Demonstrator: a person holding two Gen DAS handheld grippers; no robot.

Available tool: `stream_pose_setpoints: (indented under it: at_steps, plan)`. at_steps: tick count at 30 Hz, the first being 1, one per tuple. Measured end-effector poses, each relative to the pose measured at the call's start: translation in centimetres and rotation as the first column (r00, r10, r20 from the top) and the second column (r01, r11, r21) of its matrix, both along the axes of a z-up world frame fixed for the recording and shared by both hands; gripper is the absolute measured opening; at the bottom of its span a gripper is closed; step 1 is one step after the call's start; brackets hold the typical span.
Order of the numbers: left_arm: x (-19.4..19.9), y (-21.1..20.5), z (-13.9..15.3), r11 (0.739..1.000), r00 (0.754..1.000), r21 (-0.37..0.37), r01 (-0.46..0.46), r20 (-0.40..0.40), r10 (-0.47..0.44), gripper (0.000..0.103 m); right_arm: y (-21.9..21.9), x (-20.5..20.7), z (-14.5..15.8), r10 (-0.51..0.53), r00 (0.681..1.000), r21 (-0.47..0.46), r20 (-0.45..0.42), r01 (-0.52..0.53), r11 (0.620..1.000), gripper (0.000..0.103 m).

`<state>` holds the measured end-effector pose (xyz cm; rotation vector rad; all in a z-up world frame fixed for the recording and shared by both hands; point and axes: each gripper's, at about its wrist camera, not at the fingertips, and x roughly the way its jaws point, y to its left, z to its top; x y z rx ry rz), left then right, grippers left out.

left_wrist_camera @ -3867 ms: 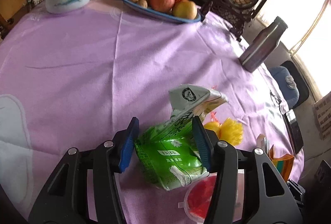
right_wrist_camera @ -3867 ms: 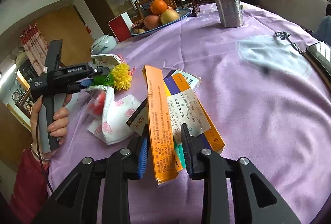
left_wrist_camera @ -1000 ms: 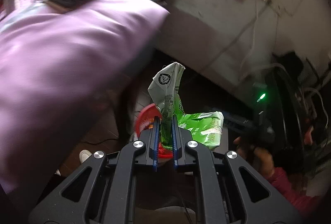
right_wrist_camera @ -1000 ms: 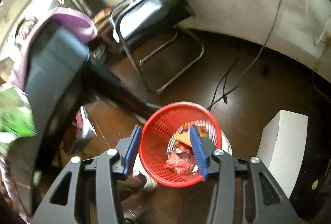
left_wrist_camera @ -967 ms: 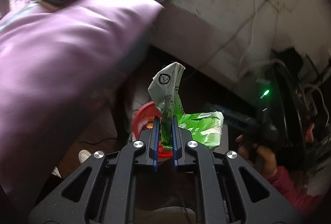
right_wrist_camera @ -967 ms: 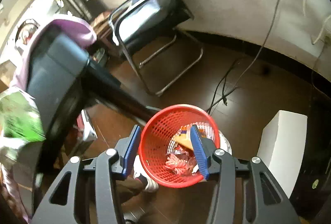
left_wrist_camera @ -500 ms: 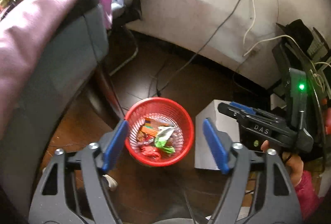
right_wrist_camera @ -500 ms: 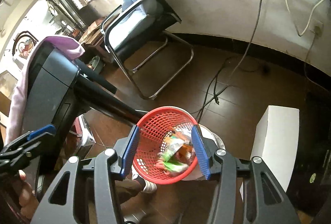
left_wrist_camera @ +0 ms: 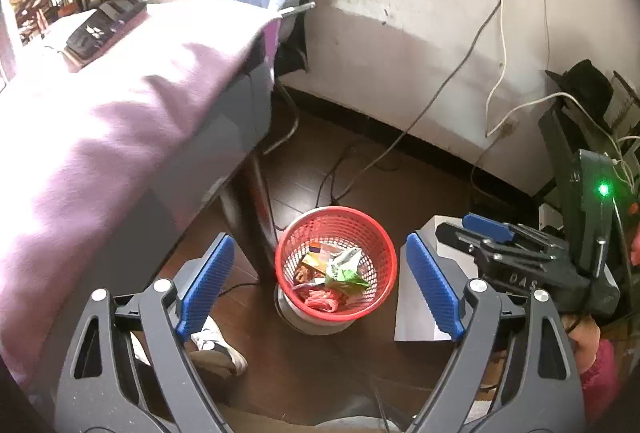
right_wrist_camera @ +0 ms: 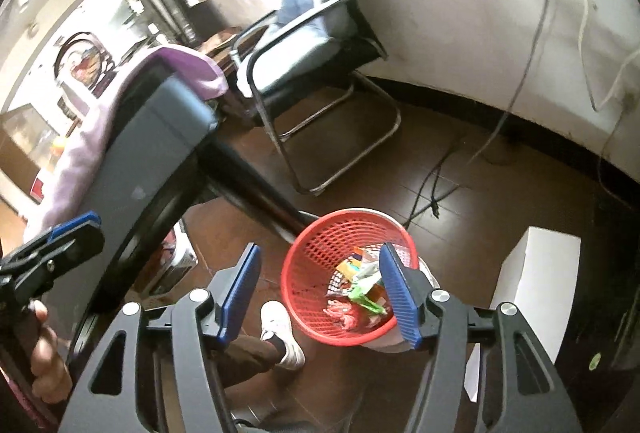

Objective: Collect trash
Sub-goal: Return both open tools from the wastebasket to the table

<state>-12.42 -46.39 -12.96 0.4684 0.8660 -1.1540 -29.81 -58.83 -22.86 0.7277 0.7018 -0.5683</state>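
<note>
Flanking red bin (left_wrist_camera: 336, 265): table leg (left_wrist_camera: 256, 221) left, white box (left_wrist_camera: 420, 297) right.

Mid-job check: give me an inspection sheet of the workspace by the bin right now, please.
Surface: dark wood floor; table under purple cloth.
Job's things: red basket on the floor holds green wrapper and other trash.
Clutter: white box beside basket.
Grippers: left gripper and right gripper above basket, both opening, nothing between pads.
Cables: grey cable from wall socket to floor.
Surroundings: cushioned chair, person's white shoe.
</note>
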Motion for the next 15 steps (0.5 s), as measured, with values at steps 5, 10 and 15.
stream_pose_setpoints:
  at_steps: [5,10,15]
  plan:
    - [-0.2,1.6,1.6,0.999,0.999,-0.041,-0.025,0.021,0.026,0.085,1.7,0.4,1.9,0.030,1.000,-0.045,0.002,-0.030,0.999,0.064]
    - [0.1,3.7,3.3,0.994,0.998,-0.095,-0.055,0.035,0.059,0.087,3.3,0.4,4.4,0.045,0.999,-0.094,0.011,-0.043,0.995,0.070]
    - [0.5,6.2,5.4,0.984,0.994,-0.154,-0.090,0.053,0.100,0.089,4.7,0.4,6.2,0.064,0.997,-0.123,0.034,-0.059,0.991,0.076]
